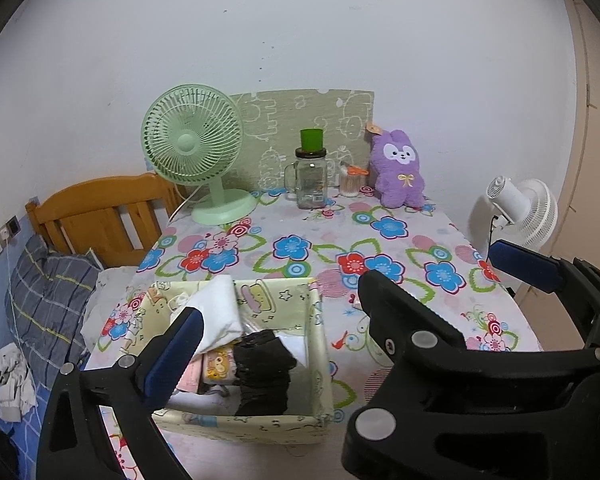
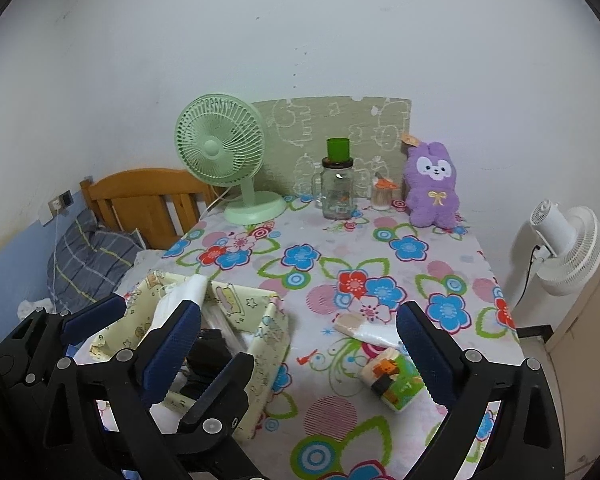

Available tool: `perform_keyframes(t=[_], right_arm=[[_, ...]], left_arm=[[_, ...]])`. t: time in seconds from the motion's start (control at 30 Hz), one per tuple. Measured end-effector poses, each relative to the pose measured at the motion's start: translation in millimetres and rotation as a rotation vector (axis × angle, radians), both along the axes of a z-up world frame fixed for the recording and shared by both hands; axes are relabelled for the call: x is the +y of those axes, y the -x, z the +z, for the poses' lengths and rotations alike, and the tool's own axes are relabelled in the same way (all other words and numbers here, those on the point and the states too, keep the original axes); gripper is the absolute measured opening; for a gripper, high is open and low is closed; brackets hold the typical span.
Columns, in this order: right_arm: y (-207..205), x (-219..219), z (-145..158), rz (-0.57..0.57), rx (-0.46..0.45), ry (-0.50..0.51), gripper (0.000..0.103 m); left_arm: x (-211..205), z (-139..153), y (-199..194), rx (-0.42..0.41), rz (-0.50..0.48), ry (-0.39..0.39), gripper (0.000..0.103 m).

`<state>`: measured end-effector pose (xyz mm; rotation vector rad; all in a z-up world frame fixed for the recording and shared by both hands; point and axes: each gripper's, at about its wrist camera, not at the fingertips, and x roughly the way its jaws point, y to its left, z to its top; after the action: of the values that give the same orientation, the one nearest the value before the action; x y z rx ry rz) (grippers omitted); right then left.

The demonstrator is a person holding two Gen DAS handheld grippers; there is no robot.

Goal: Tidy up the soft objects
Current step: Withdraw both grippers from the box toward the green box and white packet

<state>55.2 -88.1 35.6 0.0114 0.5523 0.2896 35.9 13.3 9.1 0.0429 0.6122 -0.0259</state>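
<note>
At the far left, a plaid pillow (image 1: 48,288) lay against a wooden headboard (image 1: 100,216), at about nine o'clock from the table (image 1: 260,232) with its flowered cloth. At the table's near left edge, around seven o'clock, sat a pale yellow fabric storage box (image 1: 320,344) printed with cartoon figures; inside it were a folded white cloth (image 1: 220,308), a stack of black socks (image 1: 264,372) and a small cartoon-printed packet (image 1: 218,368). The left gripper (image 1: 352,292) hung over the box with its blue-padded fingers spread wide and nothing between them, one pad over the white cloth, the other out past the table's right edge. A green desk fan (image 1: 192,144) stood at eleven o'clock on the table, and right of it, at twelve, a glass mug jar (image 1: 310,180) with a green cup (image 1: 311,140) on its lid, then a small jar of cotton swabs (image 1: 350,184). A purple plush bunny (image 2: 432,188) sat upright at one o'clock against the wall. In the right wrist view the right gripper (image 2: 300,332) was also spread wide and held nothing; between its fingers, at five o'clock on the cloth, lay a white-and-tan folded soft item (image 2: 360,328) and, just nearer, a small green-and-orange cartoon pack (image 2: 396,380). A white fan (image 2: 568,248) stood off the table at three o'clock.
</note>
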Motion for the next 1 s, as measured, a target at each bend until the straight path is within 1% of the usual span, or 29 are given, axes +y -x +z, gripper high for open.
perform_keyframes(t=[0.43, 0.77, 0.87, 1.0], right_arm=[[1.6, -31.5, -2.8, -0.046, 0.003, -0.017, 0.1], [-2.0, -53.8, -13.0, -0.087, 0.02, -0.015, 0.1], [-4.3, -58.7, -18.8, -0.1, 0.029, -0.01, 0.1], [-9.0, -65.7, -29.5, -0.108, 0.046, -0.011, 0.1]], left_arm=[[-30.0, -3.5, -4.7, 0.023, -0.035, 0.01, 0.102], [-49.4, -15.3, -13.7, 0.051, -0.065, 0.019, 0.102], [-53.9, -22.7, -17.2, 0.07, -0.072, 0.027, 0.102], [-60.0, -36.7, -25.5, 0.131, -0.085, 0.042, 0.102]])
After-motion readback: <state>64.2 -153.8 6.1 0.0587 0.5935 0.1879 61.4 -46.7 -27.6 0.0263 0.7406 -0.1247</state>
